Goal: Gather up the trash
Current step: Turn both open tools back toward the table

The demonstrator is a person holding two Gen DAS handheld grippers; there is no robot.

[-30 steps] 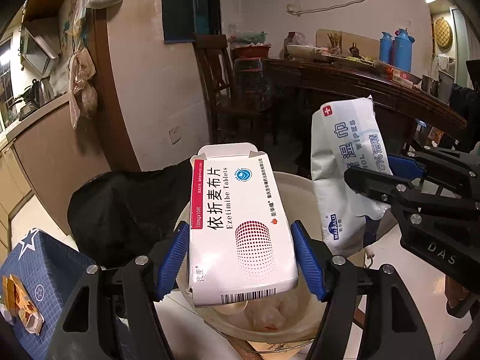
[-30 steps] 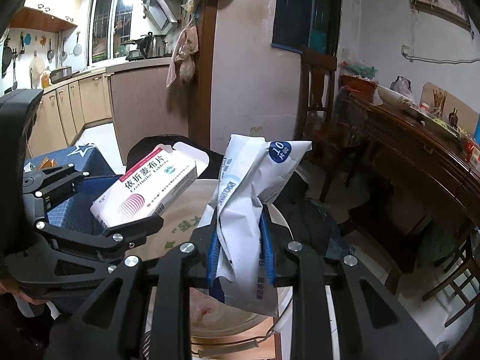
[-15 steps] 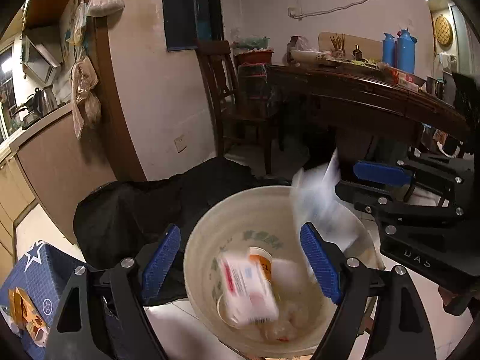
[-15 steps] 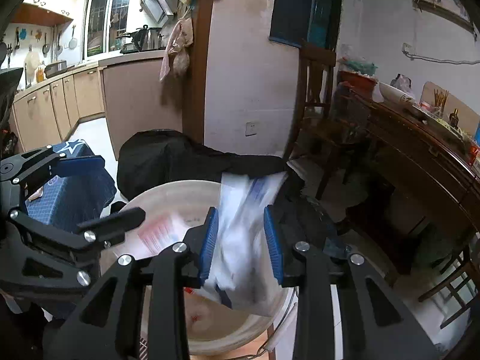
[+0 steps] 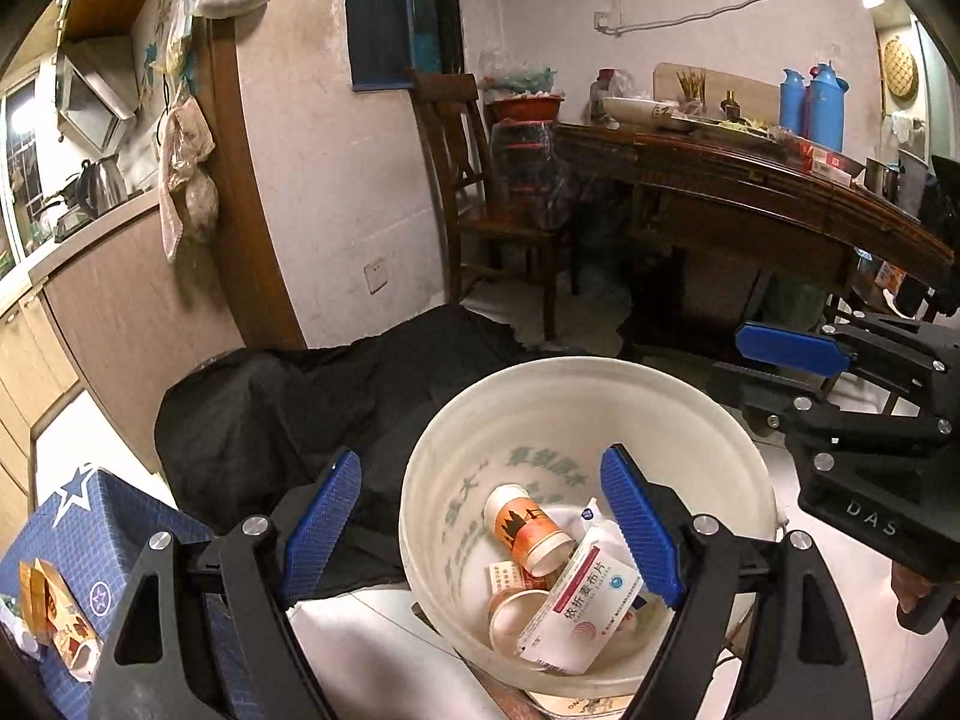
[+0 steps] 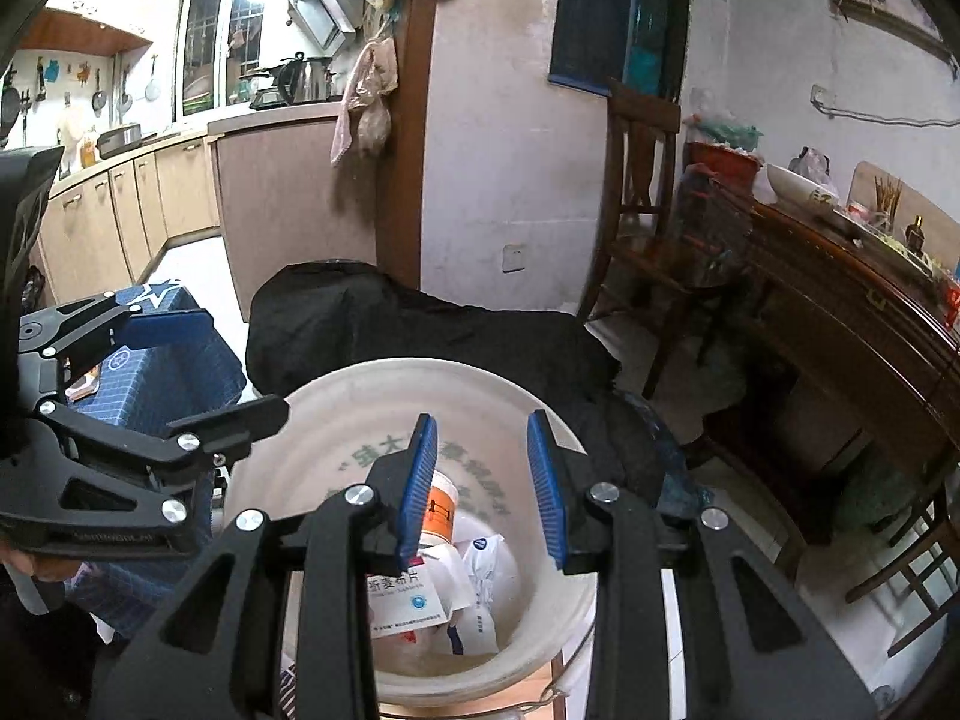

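From the left wrist I look down into the bucket [image 5: 591, 414], off-white plastic with faded green lettering inside. The box [image 5: 579, 603], white with a red stripe and Chinese print, lies tilted at the bottom against an orange-and-white cup [image 5: 525, 525] and a second cup [image 5: 517, 615] with its mouth up. A corner of the wipes pack [image 5: 591, 510] shows behind the box. A second ago that box sat clamped between my left pads; now it is down in the bucket. The left gripper [image 5: 480, 522] hangs over the near rim with its jaws wide and nothing between them. The right gripper [image 5: 840, 396] reaches in from the right edge.

From the right wrist, the same bucket [image 6: 336, 414] sits below me beside a black bag [image 6: 420, 324]. The wipes pack [image 6: 480, 588], white with blue marks, rests crumpled at the bottom next to the box [image 6: 402, 600]. A second ago I held it pinched upright; now it has dropped. The right gripper [image 6: 483, 486] stands narrowly open and bare above them. The left gripper [image 6: 174, 384] is wide open at the left.
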